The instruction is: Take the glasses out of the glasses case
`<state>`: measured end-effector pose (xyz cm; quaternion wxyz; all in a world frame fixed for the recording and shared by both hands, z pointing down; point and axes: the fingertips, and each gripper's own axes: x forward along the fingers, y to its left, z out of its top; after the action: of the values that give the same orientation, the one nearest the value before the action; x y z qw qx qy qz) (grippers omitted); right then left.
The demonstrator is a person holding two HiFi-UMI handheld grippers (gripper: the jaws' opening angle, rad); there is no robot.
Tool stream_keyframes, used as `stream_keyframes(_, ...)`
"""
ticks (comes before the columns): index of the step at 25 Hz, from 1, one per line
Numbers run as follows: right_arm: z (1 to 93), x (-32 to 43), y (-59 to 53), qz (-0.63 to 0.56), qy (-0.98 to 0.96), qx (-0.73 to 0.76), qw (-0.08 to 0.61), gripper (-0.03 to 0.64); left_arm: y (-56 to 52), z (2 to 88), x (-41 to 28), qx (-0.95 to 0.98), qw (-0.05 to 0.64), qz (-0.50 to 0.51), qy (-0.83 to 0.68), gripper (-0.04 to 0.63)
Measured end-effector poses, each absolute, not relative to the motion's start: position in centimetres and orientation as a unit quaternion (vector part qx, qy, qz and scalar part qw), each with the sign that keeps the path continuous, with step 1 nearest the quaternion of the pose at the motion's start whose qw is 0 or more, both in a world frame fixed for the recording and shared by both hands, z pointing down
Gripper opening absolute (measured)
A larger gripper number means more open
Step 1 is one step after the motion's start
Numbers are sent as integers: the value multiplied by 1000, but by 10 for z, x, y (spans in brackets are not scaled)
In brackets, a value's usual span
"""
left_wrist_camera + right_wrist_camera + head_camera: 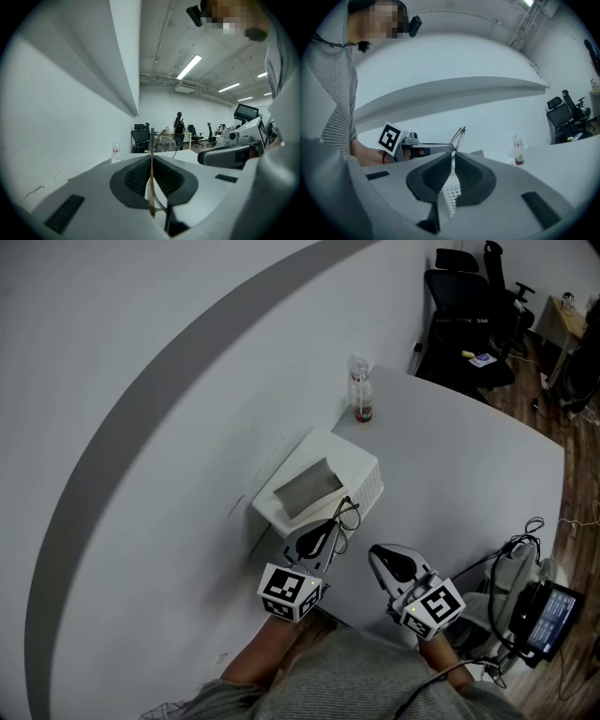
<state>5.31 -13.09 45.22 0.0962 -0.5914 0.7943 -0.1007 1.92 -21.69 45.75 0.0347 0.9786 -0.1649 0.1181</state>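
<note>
The glasses case is a white box with a grey open hollow on top, near the table's front edge. My left gripper is shut on thin wire-framed glasses, which stick out past its tips just beside the case's near corner. In the left gripper view the glasses stand edge-on, pinched between the black pads. My right gripper hovers to the right, shut with nothing in it. The right gripper view shows its jaws together, with the left gripper and the glasses beyond.
A small clear bottle with red at its base stands at the table's far side. Black office chairs are past the table's far end. Cables and a device with a lit screen sit off the table's right edge.
</note>
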Motion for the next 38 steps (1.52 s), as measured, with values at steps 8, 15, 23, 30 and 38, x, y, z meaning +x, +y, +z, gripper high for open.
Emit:
stream_keyframes(8, 451, 54, -130, -99, 794, -592, 95, 17, -213, 460, 17, 978, 40, 117, -166, 26)
stream_keyframes(15, 451, 56, -131, -99, 792, -595, 93, 17, -203, 462, 16, 979, 47, 114, -162, 26)
stream_keyframes(23, 450, 57, -131, -94, 793, -595, 90, 18, -194, 466, 17, 980, 59, 109, -156, 26)
stream_keyframes(30, 450, 58, -131, -91, 792, -597, 88, 18, -193, 465, 16, 980, 60, 107, -157, 26)
stream_keyframes(38, 450, 61, -132, -86, 785, -609, 78, 17, -195, 464, 15, 980, 59, 107, -160, 26)
